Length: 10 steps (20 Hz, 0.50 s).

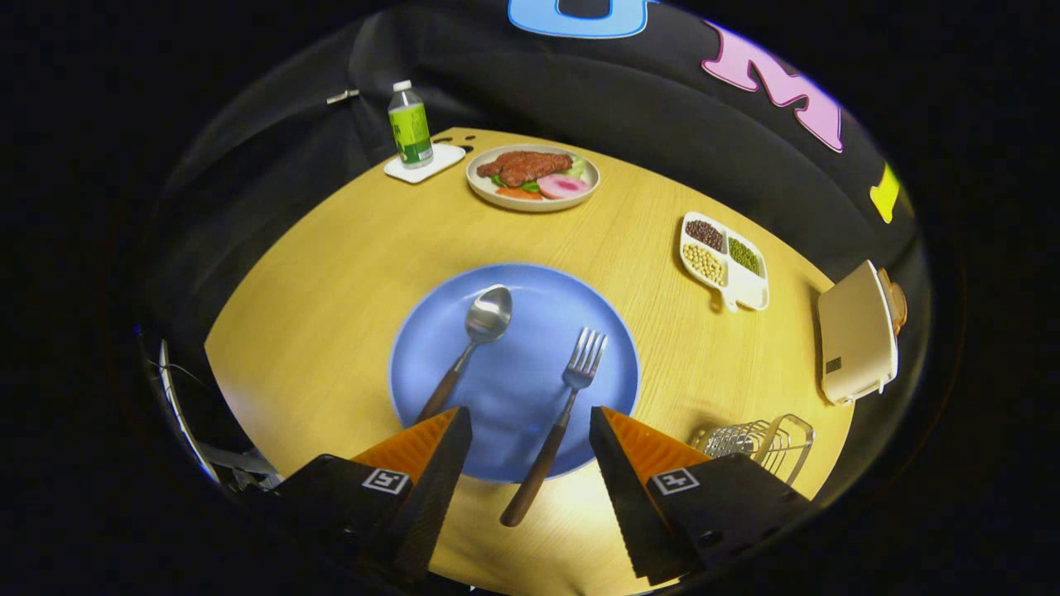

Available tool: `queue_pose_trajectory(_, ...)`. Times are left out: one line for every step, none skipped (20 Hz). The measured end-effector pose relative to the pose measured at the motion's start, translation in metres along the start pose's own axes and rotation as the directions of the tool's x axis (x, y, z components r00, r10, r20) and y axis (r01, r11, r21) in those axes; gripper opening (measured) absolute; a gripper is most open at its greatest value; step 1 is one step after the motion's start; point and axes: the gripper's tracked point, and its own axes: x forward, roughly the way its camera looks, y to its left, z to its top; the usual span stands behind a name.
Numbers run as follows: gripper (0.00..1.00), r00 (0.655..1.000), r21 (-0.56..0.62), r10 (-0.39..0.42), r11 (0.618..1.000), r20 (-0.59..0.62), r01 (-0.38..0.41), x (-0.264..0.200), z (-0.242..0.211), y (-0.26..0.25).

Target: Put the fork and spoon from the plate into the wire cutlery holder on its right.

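A blue plate [513,389] lies on the wooden table just ahead of my fingers. On it rest a spoon [472,339] with a brown handle, toward the left finger, and a fork [563,406] whose brown handle runs back over the plate's near rim into the gap between my fingers. The wire cutlery holder [758,443] stands to the right of the plate, beside my right finger. My gripper [530,422] hovers above the plate's near edge, open, with nothing pressed between its fingers.
Beyond the plate sit a dish of meat and vegetables [532,176], a bottle [410,126] on a white coaster, and a divided tray of beans [725,261]. A cream toaster [857,343] stands at the table's right edge, past the holder.
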Motion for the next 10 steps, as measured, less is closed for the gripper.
queue_pose_trajectory(0.88, 1.0, 0.016, 0.002, 1.0, -0.02, -0.002, 0.005, -0.004, 0.001)
queue_pose_trajectory(0.83, 0.999, 0.035, -0.002, 0.999, -0.039, 0.004, 0.01, -0.006, -0.001)
queue_pose_trajectory(0.79, 0.998, 0.053, -0.008, 0.999, -0.055, 0.011, 0.014, -0.008, -0.002)
queue_pose_trajectory(0.68, 0.998, 0.069, -0.008, 0.998, -0.069, 0.013, 0.018, -0.01, -0.003)
queue_pose_trajectory(0.65, 0.997, 0.079, -0.011, 0.997, -0.079, 0.018, 0.02, -0.011, -0.003)
queue_pose_trajectory(0.65, 0.996, 0.083, -0.015, 0.996, -0.086, 0.022, 0.022, -0.011, -0.005)
queue_pose_trajectory(0.65, 0.995, 0.08, -0.026, 0.996, -0.095, 0.033, 0.025, -0.012, -0.007)
queue_pose_trajectory(0.65, 0.994, 0.085, -0.027, 0.996, -0.107, 0.036, 0.028, -0.015, -0.008)
queue_pose_trajectory(0.65, 0.991, 0.091, -0.036, 0.995, -0.126, 0.048, 0.031, -0.02, -0.009)
queue_pose_trajectory(0.61, 0.989, 0.112, -0.027, 0.993, -0.144, 0.043, 0.032, -0.023, -0.009)
